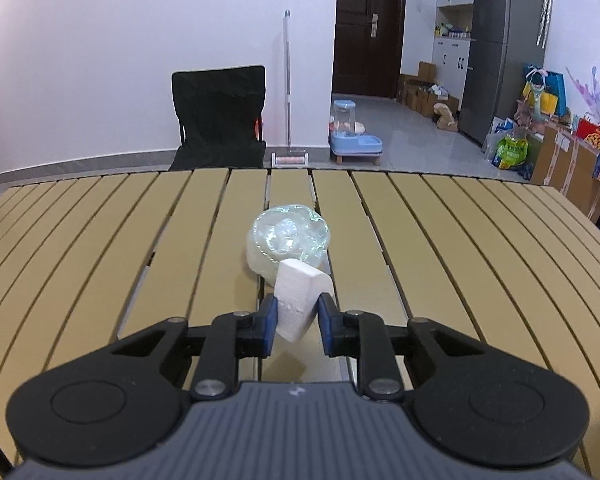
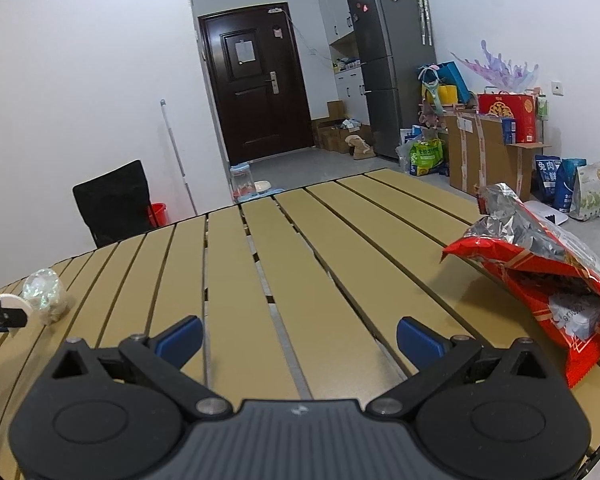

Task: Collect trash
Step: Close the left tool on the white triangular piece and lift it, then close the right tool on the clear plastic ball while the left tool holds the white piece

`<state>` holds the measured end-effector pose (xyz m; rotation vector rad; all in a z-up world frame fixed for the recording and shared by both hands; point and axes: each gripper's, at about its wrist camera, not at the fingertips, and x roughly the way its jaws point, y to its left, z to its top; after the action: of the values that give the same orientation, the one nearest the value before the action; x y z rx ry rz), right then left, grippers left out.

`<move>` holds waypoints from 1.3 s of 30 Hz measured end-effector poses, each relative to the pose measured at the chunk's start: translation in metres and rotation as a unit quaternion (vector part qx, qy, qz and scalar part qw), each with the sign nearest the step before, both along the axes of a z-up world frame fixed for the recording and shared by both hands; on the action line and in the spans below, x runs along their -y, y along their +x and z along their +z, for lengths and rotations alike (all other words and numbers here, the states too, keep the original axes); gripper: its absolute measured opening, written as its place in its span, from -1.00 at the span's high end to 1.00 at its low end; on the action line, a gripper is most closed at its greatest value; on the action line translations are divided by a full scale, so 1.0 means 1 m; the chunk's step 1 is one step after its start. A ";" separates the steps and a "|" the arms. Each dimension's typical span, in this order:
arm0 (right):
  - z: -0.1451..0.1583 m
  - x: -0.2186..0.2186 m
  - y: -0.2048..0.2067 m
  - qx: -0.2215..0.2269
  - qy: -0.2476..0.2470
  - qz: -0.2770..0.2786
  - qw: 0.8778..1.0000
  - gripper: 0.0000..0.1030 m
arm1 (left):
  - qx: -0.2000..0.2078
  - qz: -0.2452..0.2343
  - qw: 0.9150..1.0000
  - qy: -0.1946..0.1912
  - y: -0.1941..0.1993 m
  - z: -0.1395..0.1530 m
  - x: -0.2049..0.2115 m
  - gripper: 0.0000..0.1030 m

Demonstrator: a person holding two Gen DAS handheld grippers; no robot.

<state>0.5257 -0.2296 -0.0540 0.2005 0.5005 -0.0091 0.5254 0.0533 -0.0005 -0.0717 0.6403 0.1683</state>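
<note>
Left wrist view first: the left claw (image 1: 298, 322) is clenched on a white foam piece (image 1: 298, 304), its blue pads (image 1: 271, 326) pressing both sides, the piece tilted and sticking up past the tips. Just beyond it, touching or nearly so, sits a crumpled clear plastic wad (image 1: 288, 240), resting about midway across the slatted tan surface (image 1: 440, 248), closer to the far edge than the near one. Behind that far edge stand a black chair (image 1: 219, 114) and a mop (image 1: 287, 88) against the wall.

Over to the right wrist view: the right claw (image 2: 299, 338) is released, blue pads (image 2: 182, 338) spread wide, only bare slats between them. At the right edge of the surface lies an open red snack bag (image 2: 540, 272), silver lining showing, mouth turned toward the camera, with what looks like scraps inside. Far off at the left edge, the plastic wad (image 2: 44, 294) shows again with the foam piece (image 2: 14, 302) beside it, gripped in the tip of the left claw (image 2: 4, 314) that pokes into frame.
</note>
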 end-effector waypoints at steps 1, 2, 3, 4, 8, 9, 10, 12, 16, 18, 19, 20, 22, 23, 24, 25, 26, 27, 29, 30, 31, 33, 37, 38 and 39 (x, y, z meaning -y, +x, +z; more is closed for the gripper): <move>0.000 0.001 -0.001 0.000 0.001 0.003 1.000 -1.00 | 0.004 0.000 1.000 0.000 -0.005 0.003 -0.001 0.58; 0.001 0.000 -0.002 0.001 0.001 0.006 1.000 -1.00 | 0.007 0.001 1.000 -0.002 -0.009 0.005 -0.002 0.58; 0.002 -0.001 -0.003 0.001 0.001 0.008 1.000 -1.00 | 0.009 0.001 1.000 -0.003 -0.014 0.008 -0.002 0.58; 0.002 -0.003 -0.004 0.002 0.002 0.011 1.000 -1.00 | 0.012 0.002 1.000 -0.004 -0.020 0.009 -0.003 0.58; 0.004 -0.007 -0.010 0.004 0.011 0.025 1.000 -1.00 | 0.023 0.010 1.000 -0.010 -0.039 0.017 -0.007 0.58; 0.004 -0.008 -0.011 0.004 0.013 0.030 0.999 -1.00 | 0.027 0.013 0.999 -0.014 -0.043 0.019 -0.010 0.58; 0.004 -0.009 -0.012 0.004 0.015 0.036 0.999 -1.00 | 0.031 0.017 0.999 -0.018 -0.049 0.020 -0.012 0.58; 0.004 -0.013 -0.015 0.001 0.017 0.049 0.999 -1.00 | 0.040 0.028 0.999 -0.023 -0.058 0.022 -0.017 0.58; 0.006 -0.024 -0.020 0.001 0.013 0.066 0.998 -1.00 | 0.051 0.049 0.996 -0.050 -0.073 0.021 -0.029 0.58; 0.008 -0.027 -0.024 0.005 0.010 0.069 0.998 -1.00 | 0.060 0.058 0.995 -0.060 -0.078 0.022 -0.034 0.58; 0.009 -0.027 -0.026 0.007 0.010 0.070 0.997 -1.00 | 0.065 0.063 0.994 -0.061 -0.081 0.022 -0.037 0.58; 0.010 -0.029 -0.027 0.008 0.010 0.072 0.997 -1.00 | 0.070 0.068 0.993 -0.062 -0.084 0.023 -0.039 0.58; 0.011 -0.033 -0.030 0.009 0.009 0.078 0.997 -1.00 | 0.082 0.077 0.991 -0.068 -0.089 0.024 -0.048 0.58; 0.012 -0.037 -0.031 0.009 0.005 0.083 0.996 -1.00 | 0.086 0.082 0.990 -0.071 -0.091 0.024 -0.052 0.58; 0.013 -0.041 -0.032 0.010 0.000 0.087 0.996 -1.00 | 0.091 0.088 0.989 -0.076 -0.094 0.025 -0.059 0.58; 0.016 -0.045 -0.032 0.011 -0.004 0.089 0.996 -1.00 | 0.096 0.092 0.988 -0.081 -0.096 0.026 -0.065 0.58; 0.018 -0.049 -0.033 0.012 -0.009 0.093 0.996 -1.00 | 0.100 0.096 0.987 -0.084 -0.099 0.026 -0.071 0.58; 0.020 -0.053 -0.033 0.013 -0.011 0.096 0.995 -1.00 | 0.105 0.100 0.986 -0.084 -0.101 0.027 -0.076 0.58; 0.024 -0.061 -0.032 0.016 -0.009 0.102 0.995 -1.00 | 0.113 0.108 0.984 -0.081 -0.105 0.027 -0.085 0.58; 0.027 -0.066 -0.031 0.016 -0.007 0.105 0.994 -1.00 | 0.115 0.113 0.984 -0.079 -0.107 0.027 -0.090 0.58; 0.029 -0.070 -0.030 0.017 -0.007 0.108 0.994 -1.00 | 0.115 0.116 0.983 -0.079 -0.108 0.027 -0.096 0.58; 0.036 -0.081 -0.026 0.019 -0.008 0.113 0.993 -1.00 | 0.116 0.123 0.982 -0.083 -0.108 0.026 -0.107 0.58; 0.048 -0.102 -0.020 0.029 -0.011 0.124 0.992 -1.00 | 0.120 0.139 0.979 -0.089 -0.111 0.023 -0.129 0.58; 0.049 -0.107 -0.019 0.030 -0.011 0.127 0.991 -1.00 | 0.120 0.144 0.978 -0.090 -0.111 0.022 -0.134 0.58; 0.051 -0.112 -0.016 0.029 -0.010 0.131 0.991 -1.00 | 0.119 0.149 0.978 -0.090 -0.112 0.020 -0.139 0.58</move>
<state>0.5099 -0.1171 -0.0029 0.1133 0.4648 0.2471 0.4134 0.1922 0.0197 -0.3586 0.4015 0.3841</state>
